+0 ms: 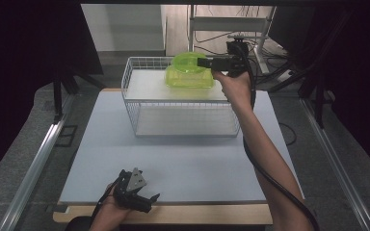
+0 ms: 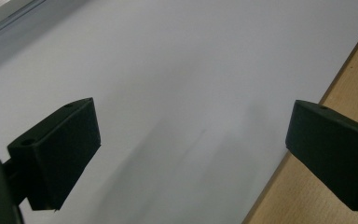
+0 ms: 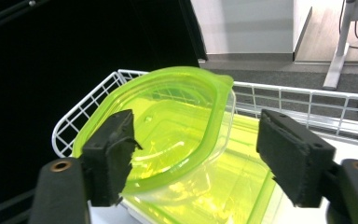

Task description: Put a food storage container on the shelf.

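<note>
The translucent green plastic bowl (image 3: 168, 135) is set in the green container (image 1: 189, 77) atop the white wire basket (image 1: 139, 98); right gripper (image 3: 196, 154) fingers are released, left gripper (image 2: 191, 149) fingers parked spread on the worktop (image 1: 173, 163).

Open mat (image 1: 173, 163) in front; wire basket (image 1: 137, 96) walls around green containers (image 1: 189, 72).

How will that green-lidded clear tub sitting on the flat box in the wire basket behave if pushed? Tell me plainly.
The tub looks like thin, clear, empty plastic, so it is probably light and would slide easily. It sits on the flat green box, not the basket floor, so it may slip off. Its glossy walls could be slippery and flex in the right claw.
</note>
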`<state>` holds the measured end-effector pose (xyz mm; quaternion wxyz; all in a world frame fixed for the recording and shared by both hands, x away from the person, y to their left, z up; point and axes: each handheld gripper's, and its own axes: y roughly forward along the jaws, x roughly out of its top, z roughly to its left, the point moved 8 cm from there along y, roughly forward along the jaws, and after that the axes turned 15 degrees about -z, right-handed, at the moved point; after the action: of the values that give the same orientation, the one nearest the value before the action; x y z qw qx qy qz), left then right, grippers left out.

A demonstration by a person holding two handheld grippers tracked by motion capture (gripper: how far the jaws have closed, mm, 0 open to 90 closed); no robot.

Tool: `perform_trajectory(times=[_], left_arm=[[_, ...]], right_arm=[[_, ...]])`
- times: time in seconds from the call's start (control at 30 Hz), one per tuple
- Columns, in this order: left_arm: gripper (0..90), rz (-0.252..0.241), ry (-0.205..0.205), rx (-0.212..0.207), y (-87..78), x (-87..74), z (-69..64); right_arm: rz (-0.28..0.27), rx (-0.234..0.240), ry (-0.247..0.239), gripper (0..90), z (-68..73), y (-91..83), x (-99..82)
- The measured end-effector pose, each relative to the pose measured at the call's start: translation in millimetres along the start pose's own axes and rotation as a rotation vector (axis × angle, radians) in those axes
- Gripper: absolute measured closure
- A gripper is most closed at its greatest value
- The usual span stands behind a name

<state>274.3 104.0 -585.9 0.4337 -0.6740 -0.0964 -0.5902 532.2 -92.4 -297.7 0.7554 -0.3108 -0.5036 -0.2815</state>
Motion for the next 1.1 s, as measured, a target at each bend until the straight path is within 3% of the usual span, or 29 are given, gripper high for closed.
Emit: perform_trajectory(times=[0.7, 1.1], left_arm=[[2.6, -0.001, -0.005, 0.002, 0.9, 0.0, 0.2], [2.5, 0.000, -0.007, 0.001, 1.6, -0.4, -0.4]], right_arm=[[0.035, 0.104, -0.044, 17.3, 3.6, -35.3, -30.6], [0.078, 0.139, -0.113, 13.2, 7.1, -47.6, -66.7]])
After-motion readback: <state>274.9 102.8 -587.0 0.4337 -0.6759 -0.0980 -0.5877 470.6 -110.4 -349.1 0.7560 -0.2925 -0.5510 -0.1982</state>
